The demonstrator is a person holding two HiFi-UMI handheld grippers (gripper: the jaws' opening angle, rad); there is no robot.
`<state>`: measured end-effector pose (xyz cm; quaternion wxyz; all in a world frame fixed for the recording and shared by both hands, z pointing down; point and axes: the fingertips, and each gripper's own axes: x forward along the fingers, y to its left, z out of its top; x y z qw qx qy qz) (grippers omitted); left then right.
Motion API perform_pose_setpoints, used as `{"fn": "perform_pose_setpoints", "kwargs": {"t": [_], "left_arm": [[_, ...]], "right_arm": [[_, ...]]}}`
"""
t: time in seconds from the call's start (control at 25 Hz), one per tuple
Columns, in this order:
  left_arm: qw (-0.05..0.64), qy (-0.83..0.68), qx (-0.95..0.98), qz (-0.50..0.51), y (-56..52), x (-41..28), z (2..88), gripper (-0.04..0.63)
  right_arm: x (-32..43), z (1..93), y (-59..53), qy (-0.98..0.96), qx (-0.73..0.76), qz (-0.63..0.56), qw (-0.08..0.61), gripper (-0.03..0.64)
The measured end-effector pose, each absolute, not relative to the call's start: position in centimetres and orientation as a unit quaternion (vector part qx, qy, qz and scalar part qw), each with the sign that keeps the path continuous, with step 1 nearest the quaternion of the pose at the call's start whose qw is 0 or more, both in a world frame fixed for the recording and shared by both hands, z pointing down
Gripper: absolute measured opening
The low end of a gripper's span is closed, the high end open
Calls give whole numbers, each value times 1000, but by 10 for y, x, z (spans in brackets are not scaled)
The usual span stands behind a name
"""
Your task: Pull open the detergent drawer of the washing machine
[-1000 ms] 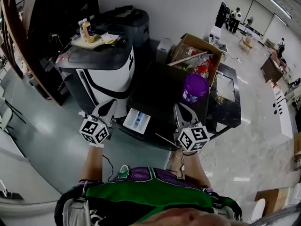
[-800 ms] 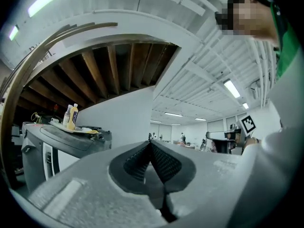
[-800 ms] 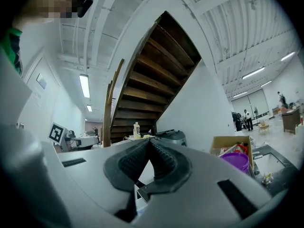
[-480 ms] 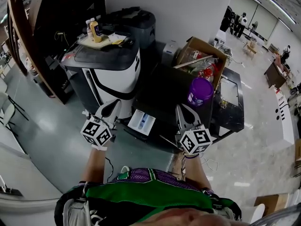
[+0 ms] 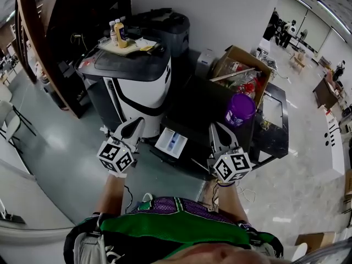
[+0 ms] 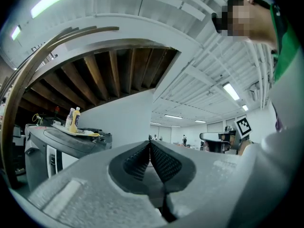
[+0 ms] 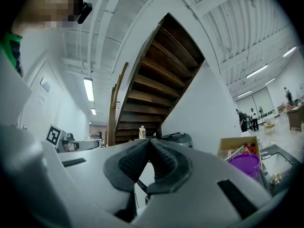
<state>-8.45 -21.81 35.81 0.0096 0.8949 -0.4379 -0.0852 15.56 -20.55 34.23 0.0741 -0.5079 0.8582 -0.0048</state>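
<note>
The detergent drawer stands out from the front edge of the dark washing machine, its white tray open to above, so I judge the pull is already done. The left gripper and the right gripper hang at each side, apart from it, fingers pressed together on nothing. Next probably only to back away. The machine's front and the drawer handle are hidden from above

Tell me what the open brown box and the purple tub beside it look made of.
Box: seemingly corrugated cardboard, matte brown, with folded flaps. Purple tub: probably moulded plastic, smooth and slightly glossy, since light glints on its lid.
</note>
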Motion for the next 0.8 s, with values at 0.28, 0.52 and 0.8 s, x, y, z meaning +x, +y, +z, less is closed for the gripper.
{"fn": "perform_pose_setpoints", "kwargs": {"t": [0.28, 0.52, 0.8], "left_arm": [[5, -439, 893, -95, -208, -88, 354, 18], [6, -445, 890, -95, -202, -88, 355, 18], [-1, -444, 892, -86, -201, -86, 350, 18]], "right_arm": [[149, 344, -202, 864, -499, -7, 65, 2], [145, 342, -195, 868, -492, -4, 63, 2], [145, 344, -192, 869, -491, -11, 64, 2]]}}
